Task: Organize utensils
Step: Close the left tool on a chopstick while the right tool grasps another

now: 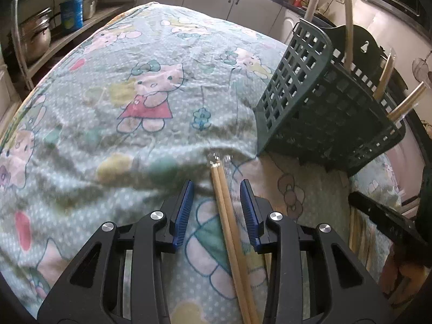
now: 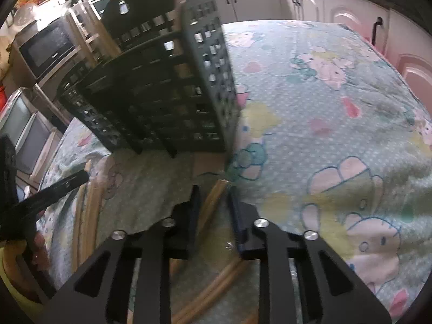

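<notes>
Our left gripper [image 1: 216, 210] stands with its fingers apart, a wrapped pair of chopsticks [image 1: 229, 226] lying on the cloth [image 1: 140, 62] between them, nearer the right finger [image 1: 249, 213] and touching neither pad. We judge that we are straddling it for a pick, since the basket [image 1: 318, 108], ahead and right of the fingers, already holds upright pairs.

Our right gripper [image 2: 213, 210] has its fingers nearly together around another pair [image 2: 213, 197]; blur hides whether the pads press it.

The left view shows the wrapper's clear tip and the sticks standing in the basket. The right view alone shows loose pairs [image 2: 86, 213] left of its fingers.
</notes>
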The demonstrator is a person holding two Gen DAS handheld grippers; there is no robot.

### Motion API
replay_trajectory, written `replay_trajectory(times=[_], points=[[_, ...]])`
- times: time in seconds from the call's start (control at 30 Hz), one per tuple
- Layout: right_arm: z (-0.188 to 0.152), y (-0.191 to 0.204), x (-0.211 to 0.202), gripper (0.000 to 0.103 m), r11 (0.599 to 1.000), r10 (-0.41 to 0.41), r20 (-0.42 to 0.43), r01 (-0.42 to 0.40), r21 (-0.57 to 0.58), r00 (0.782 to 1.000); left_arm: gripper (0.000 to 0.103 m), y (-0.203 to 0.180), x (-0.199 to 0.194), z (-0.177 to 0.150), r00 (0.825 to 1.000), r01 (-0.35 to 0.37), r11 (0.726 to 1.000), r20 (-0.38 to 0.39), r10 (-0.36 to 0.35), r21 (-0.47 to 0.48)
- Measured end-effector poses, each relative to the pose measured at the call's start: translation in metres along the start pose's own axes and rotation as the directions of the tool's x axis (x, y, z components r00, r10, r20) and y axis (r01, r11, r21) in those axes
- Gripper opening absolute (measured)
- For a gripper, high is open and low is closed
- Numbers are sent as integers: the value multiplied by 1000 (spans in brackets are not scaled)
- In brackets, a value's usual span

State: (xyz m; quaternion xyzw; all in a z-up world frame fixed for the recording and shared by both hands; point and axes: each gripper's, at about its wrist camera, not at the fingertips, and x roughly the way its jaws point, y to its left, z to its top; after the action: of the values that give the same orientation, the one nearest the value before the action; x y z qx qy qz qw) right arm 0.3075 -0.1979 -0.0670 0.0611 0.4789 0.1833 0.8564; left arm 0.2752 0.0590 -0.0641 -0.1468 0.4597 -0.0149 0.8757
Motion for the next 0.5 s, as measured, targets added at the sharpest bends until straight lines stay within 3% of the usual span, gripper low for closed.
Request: replay_trajectory(times=[0.27, 0.5], points=[[1, 5, 2, 11, 999, 43, -6, -43, 11, 999, 27, -3, 14, 12, 999, -34, 999, -6, 34, 30], [2, 23, -8, 9, 994, 103, 15, -103, -30, 995, 9, 4, 13, 13, 999, -31, 999, -10, 31, 8]])
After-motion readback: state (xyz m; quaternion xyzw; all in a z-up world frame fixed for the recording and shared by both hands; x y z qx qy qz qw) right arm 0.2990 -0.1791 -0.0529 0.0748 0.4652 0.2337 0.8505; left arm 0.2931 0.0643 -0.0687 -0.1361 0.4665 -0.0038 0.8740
